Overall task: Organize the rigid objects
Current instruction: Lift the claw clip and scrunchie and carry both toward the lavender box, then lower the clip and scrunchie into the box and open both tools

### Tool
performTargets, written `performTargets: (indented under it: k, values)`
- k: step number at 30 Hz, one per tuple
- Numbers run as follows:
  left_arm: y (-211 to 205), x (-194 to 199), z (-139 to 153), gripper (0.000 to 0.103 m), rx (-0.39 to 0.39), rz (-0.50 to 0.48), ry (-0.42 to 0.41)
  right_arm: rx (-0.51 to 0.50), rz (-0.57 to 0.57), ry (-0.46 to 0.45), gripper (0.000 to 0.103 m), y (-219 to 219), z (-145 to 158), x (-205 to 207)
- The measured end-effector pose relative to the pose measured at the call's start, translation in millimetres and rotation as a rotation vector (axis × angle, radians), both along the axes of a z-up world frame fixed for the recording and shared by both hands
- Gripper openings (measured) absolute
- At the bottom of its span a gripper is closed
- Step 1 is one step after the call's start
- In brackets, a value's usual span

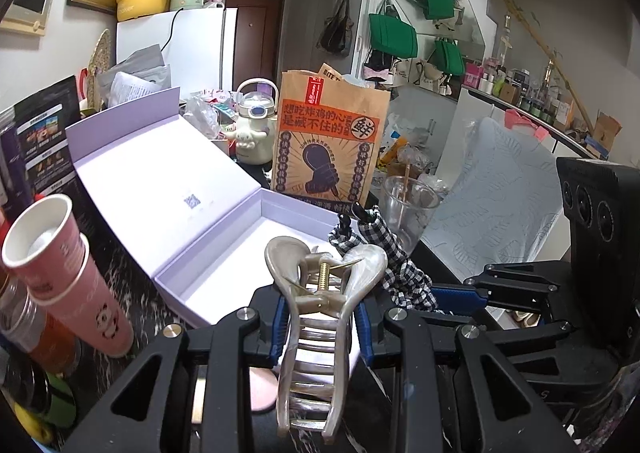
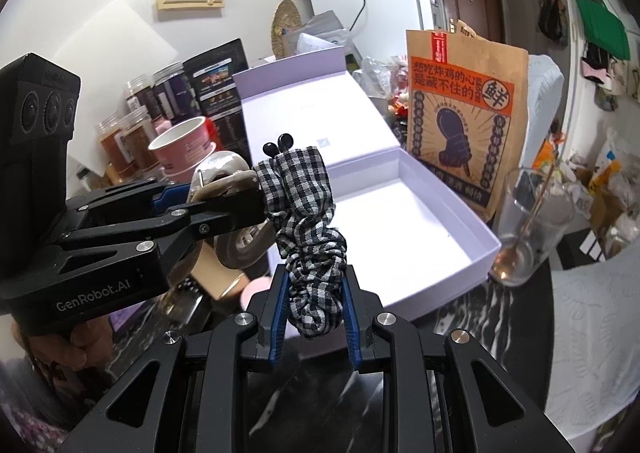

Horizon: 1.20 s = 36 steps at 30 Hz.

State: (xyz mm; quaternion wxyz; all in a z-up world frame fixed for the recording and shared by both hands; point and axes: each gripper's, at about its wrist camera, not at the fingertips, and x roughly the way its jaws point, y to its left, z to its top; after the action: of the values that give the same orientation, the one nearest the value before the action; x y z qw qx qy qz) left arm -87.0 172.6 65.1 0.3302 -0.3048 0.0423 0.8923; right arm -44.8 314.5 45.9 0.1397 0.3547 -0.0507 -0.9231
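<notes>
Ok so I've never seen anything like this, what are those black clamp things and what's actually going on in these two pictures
Those black clamps are handheld grippers, one in each of a person's hands. Each carries a camera looking forward along its two fingers, so one picture comes from the left gripper, the other from the right.

The left gripper is shut on a pearly beige hair claw clip. The right gripper is shut on a black-and-white checked fabric hair piece.

Both hover over a dark marbled tabletop, near an open lilac box that looks empty inside. Around it stand pink paper cups, a drinking glass with a spoon, and a printed paper bag.
</notes>
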Motion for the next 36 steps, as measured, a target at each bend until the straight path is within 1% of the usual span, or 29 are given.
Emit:
performTargets:
  k: [23,30,36]
  values:
    - [30.9,-81.1,-3.9,0.028,-0.081,-0.004,0.020,0.093,-0.002,0.006,0.024,20.8,7.4,-82.7]
    - [39.6,-106.6,-7.0,0.028,-0.090,-0.015,-0.007,0.129,-0.007,0.010,0.024,26.0,8.0,-105.5]
    - [47.8,-119.8,-13.0,0.028,-0.114,-0.010,-0.010,0.142,-0.011,0.006,0.024,35.2,0.0,-124.8]
